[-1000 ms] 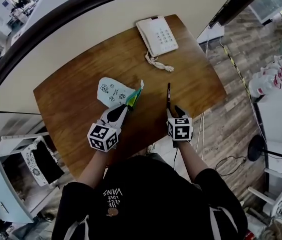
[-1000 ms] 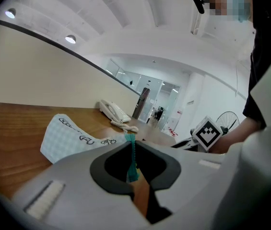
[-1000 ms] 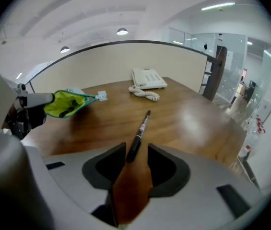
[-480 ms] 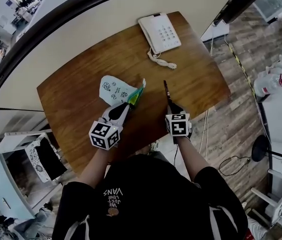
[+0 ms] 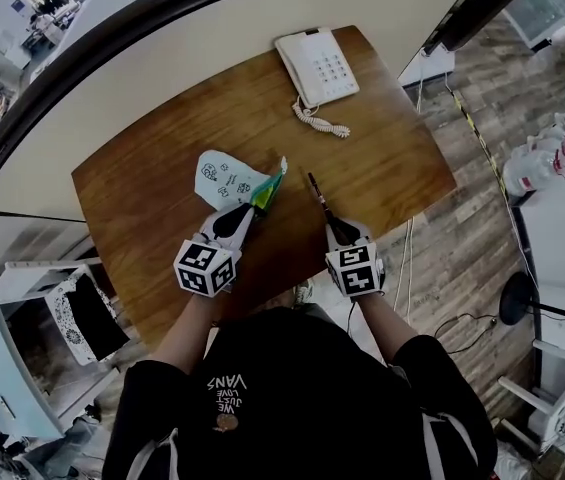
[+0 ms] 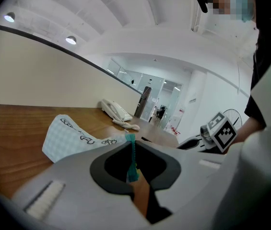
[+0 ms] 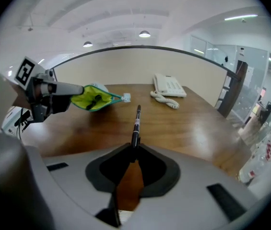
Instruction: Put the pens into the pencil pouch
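Wooden table [image 5: 152, 228]: bare wood along the left edge and from centre to the right edge. Telephone [image 5: 317, 66] sits at the far right corner, well apart. Pencil pouch [image 5: 224, 178] is at centre, mouth gaping. Left gripper [image 5: 254, 206]: jaws nearly together, clamped on the pouch's teal zip edge. Right gripper [image 5: 329, 220]: jaws closing on the near end of the pen [image 5: 316, 190], which is just right of the pouch mouth and not touching it.

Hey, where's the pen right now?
In the head view the pen sticks out of the right gripper, whose jaws are closing on it, over the table, just right of the pouch held by the left gripper.
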Action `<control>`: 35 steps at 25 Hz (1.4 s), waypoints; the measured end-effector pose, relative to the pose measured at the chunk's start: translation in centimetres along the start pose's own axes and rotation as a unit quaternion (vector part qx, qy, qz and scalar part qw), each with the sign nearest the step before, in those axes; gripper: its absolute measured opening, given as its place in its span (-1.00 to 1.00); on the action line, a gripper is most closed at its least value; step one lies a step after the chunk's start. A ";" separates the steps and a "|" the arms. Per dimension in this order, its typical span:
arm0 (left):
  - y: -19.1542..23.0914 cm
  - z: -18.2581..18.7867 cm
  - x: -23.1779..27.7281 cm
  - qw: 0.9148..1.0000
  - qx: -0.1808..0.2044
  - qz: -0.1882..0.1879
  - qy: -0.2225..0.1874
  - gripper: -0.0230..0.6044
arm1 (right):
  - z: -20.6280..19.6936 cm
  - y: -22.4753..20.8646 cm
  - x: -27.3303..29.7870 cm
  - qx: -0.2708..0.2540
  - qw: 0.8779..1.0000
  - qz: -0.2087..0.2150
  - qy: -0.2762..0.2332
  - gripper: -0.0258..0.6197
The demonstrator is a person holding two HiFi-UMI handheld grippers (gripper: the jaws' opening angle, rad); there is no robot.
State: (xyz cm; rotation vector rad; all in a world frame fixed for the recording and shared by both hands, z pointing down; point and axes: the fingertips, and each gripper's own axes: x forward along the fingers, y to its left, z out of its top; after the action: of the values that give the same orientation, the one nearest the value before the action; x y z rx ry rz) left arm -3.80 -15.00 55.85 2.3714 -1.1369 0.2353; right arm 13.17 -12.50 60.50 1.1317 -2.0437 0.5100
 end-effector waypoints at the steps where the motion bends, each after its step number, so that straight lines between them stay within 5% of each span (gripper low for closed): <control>1: 0.0 0.0 0.0 1.000 0.000 0.000 -0.001 -0.82 | 0.0 0.7 -0.4 -0.011 1.000 0.008 0.000 -0.72; 16: -0.3 -0.4 -0.7 1.000 0.016 -0.016 -0.002 -0.82 | 1.6 7.9 -1.0 -0.109 0.988 0.106 0.006 -0.72; 28: -1.2 -1.1 -0.6 0.999 0.005 -0.051 0.000 -0.82 | 6.4 9.4 3.0 -0.156 0.980 0.125 0.019 -0.72; 35: -1.3 -1.5 -0.6 0.997 -0.010 -0.074 0.001 -0.82 | 8.7 9.9 5.5 -0.140 0.981 0.135 0.016 -0.72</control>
State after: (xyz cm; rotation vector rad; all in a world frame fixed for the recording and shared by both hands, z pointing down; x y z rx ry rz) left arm -3.14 -13.12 56.47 2.4229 -0.9537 0.1753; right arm -0.62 -15.84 59.01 0.6814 -2.1708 0.3525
